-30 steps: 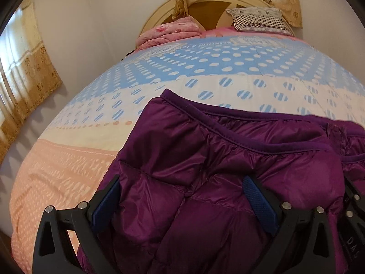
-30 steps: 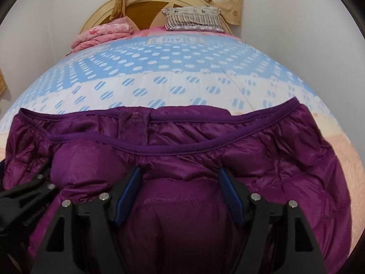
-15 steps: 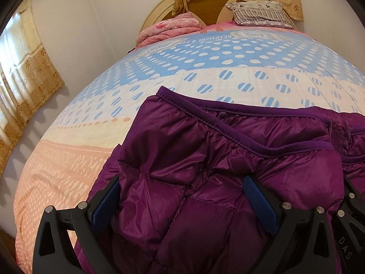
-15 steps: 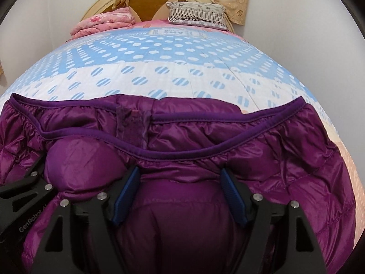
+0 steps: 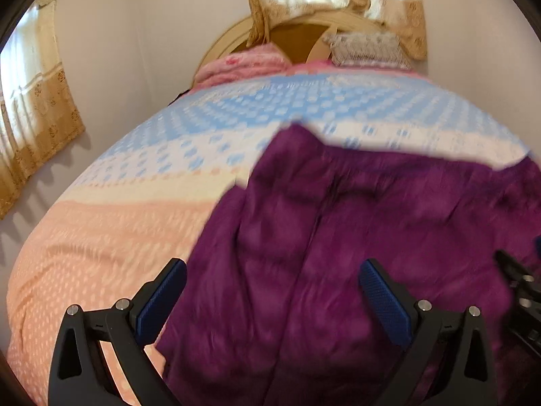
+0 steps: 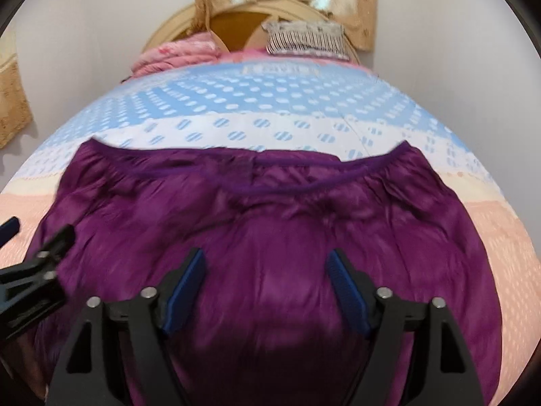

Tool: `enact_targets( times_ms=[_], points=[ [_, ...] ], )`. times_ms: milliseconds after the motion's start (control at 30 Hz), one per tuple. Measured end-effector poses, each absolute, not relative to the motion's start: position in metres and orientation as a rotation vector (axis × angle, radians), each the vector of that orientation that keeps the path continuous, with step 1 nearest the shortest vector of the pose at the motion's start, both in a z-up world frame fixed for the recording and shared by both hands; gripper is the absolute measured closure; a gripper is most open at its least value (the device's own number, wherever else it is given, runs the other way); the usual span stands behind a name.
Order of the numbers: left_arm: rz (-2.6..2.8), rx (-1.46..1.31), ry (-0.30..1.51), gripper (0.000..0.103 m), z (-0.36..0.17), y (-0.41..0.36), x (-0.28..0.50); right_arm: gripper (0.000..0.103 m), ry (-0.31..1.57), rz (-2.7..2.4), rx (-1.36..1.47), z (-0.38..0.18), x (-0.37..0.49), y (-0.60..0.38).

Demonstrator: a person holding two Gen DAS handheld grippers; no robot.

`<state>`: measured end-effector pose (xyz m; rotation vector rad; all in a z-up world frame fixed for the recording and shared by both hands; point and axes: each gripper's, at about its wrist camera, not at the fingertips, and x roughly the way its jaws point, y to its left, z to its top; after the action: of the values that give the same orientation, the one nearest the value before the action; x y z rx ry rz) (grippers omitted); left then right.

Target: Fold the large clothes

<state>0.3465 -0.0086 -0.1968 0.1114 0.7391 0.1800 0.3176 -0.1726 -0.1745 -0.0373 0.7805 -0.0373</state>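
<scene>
Two wrist views look down along your grippers onto a wide bed (image 5: 111, 237) covered with a spread that runs from peach near you, through cream, to blue with pale dots farther away. Both views are blurred.

Most of the near half of the bed is taken up by a purple padded jacket (image 6: 270, 237), lying spread out flat on the spread. Its darker bound edge curves across the side away from you, and that side reaches the cream and dotted bands. In the left view the jacket (image 5: 355, 237) fills the right and centre, with bare peach spread to its left.

At the far end stands a rounded wooden headboard (image 6: 236, 20), with a tan curtain (image 6: 358, 10) hanging above it. Against it lie a folded pink blanket (image 6: 175, 54) on the left and a striped pillow (image 6: 307, 39) on the right.

Your left gripper (image 5: 270, 297) hangs over the jacket's near left part, jaws spread wide and released; the left blue pad is over bare spread, the right over the jacket, and neither pad presses on fabric.

Your right gripper (image 6: 267, 287) hangs over the jacket's near middle, jaws opening. Purple fabric shows in the gap between them, but the blue pads stand clear of it and grasp nothing.
</scene>
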Motion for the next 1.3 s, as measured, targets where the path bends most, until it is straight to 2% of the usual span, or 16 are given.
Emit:
enact_targets(
  times_ms=[167, 367, 500, 600, 700, 833, 867, 900, 1033, 1067, 1100, 1167, 1300],
  points=[
    [0.178, 0.072, 0.782, 0.001, -0.208, -0.003, 0.352, 0.020, 0.787, -0.082, -0.140, -0.197, 0.319, -0.157],
    [0.185, 0.063, 0.783, 0.001, -0.201, 0.003, 0.344, 0.018, 0.806, -0.078, -0.126, -0.200, 0.324, -0.162],
    [0.272, 0.016, 0.683, 0.001, -0.177, 0.037, 0.296, 0.017, 0.793, -0.060, -0.069, -0.177, 0.294, -0.172],
    [0.294, -0.067, 0.719, 0.001, -0.183, 0.064, 0.276, 0.005, 0.733, -0.054, -0.078, -0.167, 0.255, -0.169],
    [0.264, -0.151, 0.827, 0.001, -0.207, 0.076, 0.275, 0.005, 0.748, -0.059, -0.143, -0.183, 0.241, -0.160],
    [0.207, -0.144, 0.797, 0.002, -0.199, 0.071, 0.274, 0.002, 0.805, -0.077, -0.149, -0.201, 0.248, -0.165],
    [0.179, -0.139, 0.803, 0.012, -0.199, 0.067, 0.276, 0.001, 0.818, -0.083, -0.152, -0.202, 0.251, -0.166],
    [0.142, -0.142, 0.826, 0.033, -0.203, 0.063, 0.279, 0.000, 0.826, -0.085, -0.160, -0.203, 0.253, -0.165],
    [0.086, -0.144, 0.814, 0.068, -0.201, 0.055, 0.279, 0.000, 0.832, -0.082, -0.164, -0.204, 0.257, -0.166],
    [0.077, -0.136, 0.808, 0.082, -0.200, 0.053, 0.276, 0.000, 0.829, -0.083, -0.166, -0.204, 0.257, -0.166],
    [0.065, -0.127, 0.798, 0.090, -0.198, 0.048, 0.270, 0.000, 0.828, -0.085, -0.169, -0.204, 0.256, -0.166],
    [0.067, -0.115, 0.781, 0.095, -0.194, 0.046, 0.264, 0.000, 0.825, -0.092, -0.183, -0.204, 0.254, -0.164],
    [0.076, -0.096, 0.749, 0.096, -0.183, 0.050, 0.250, 0.000, 0.827, -0.096, -0.182, -0.204, 0.250, -0.163]
  ],
)
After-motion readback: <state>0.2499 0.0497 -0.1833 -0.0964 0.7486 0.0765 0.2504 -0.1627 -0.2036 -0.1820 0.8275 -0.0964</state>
